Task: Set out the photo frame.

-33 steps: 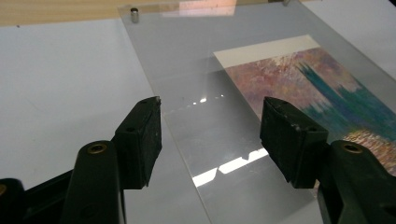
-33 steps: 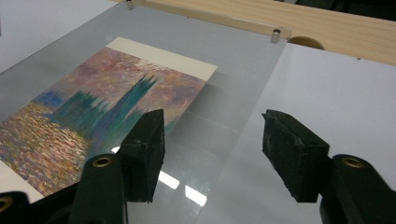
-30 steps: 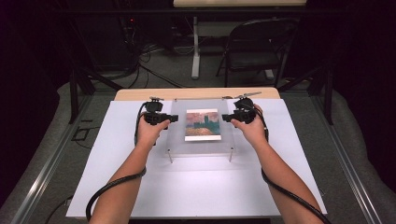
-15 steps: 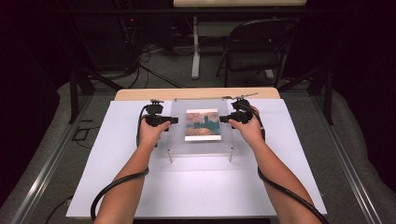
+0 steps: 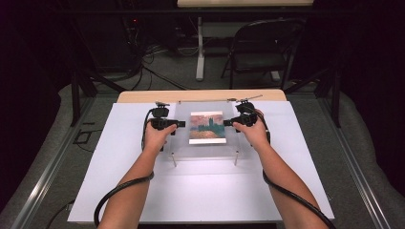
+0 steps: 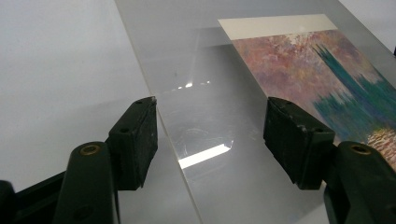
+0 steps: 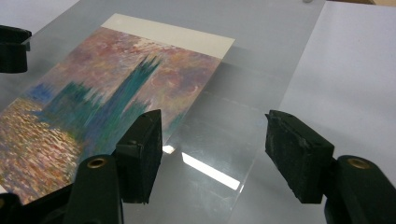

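1. The work in hand concerns a clear acrylic sheet point(image 5: 206, 130) that lies flat over a painted print point(image 5: 207, 127) on the white desk point(image 5: 119, 191). It looks like a see-through frame, with small standoff pins at its corners.

2. The left tongs point(image 5: 177, 124) sit at the sheet's left edge. In the left gripper view their jaws stand wide apart, and the sheet's edge point(image 6: 177, 154) runs up between them without touching either pad. These jaws have just been opening, so I judge the sheet has been let go.

3. The right tongs point(image 5: 228, 122) mirror this at the sheet's right edge. Their jaws are also spread, with the sheet's right edge point(image 7: 261, 140) between the pads and free of both.

4. The print lies between the two pairs of tongs, just past each set of tips. In the right gripper view its pale top border point(image 7: 168, 32) points away from the hand.

5. There is no box or tray here. The only holder is the acrylic frame, and what it holds is the single print under the clear cover.

6. My reading is that the placing step is ending. The next move probably calls for drawing both tongs straight outward, level, so that neither pad catches the edge and shifts the cover off the print.
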### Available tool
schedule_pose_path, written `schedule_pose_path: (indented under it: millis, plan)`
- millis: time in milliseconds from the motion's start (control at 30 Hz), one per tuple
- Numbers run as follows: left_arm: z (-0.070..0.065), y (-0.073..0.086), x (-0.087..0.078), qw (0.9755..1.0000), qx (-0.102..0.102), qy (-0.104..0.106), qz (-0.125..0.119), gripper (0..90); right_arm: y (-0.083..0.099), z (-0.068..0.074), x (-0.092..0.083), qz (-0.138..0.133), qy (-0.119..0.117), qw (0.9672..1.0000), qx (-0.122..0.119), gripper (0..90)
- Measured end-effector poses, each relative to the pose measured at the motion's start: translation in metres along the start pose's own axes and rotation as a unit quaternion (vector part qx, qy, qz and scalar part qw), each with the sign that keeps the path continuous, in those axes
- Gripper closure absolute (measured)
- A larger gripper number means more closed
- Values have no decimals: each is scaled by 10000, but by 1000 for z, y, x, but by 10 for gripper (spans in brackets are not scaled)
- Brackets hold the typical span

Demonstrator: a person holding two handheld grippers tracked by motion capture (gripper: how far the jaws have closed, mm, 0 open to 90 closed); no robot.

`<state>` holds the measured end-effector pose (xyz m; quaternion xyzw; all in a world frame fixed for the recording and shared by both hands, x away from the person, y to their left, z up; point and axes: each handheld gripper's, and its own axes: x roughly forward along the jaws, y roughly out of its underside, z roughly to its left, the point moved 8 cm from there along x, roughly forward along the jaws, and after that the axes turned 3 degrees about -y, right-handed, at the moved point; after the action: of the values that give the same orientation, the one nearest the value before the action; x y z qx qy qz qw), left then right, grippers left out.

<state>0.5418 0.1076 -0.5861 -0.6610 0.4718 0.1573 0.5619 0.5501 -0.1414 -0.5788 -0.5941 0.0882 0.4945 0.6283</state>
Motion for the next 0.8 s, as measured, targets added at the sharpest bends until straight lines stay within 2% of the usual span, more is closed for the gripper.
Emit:
schedule_pose_path:
  millis: [400,667,800]
  plan:
    - [-1,2,3,9997,-201,153,73,293,4,-4,3,-27,-255,9986,453,336]
    - [-1,1,6,9995,-252,162,98,267,3,-5,7,-23,-297,9982,520,295]
    - [-2,3,6,9986,-374,336,172,267,3,-6,9,-32,-306,9980,549,292]
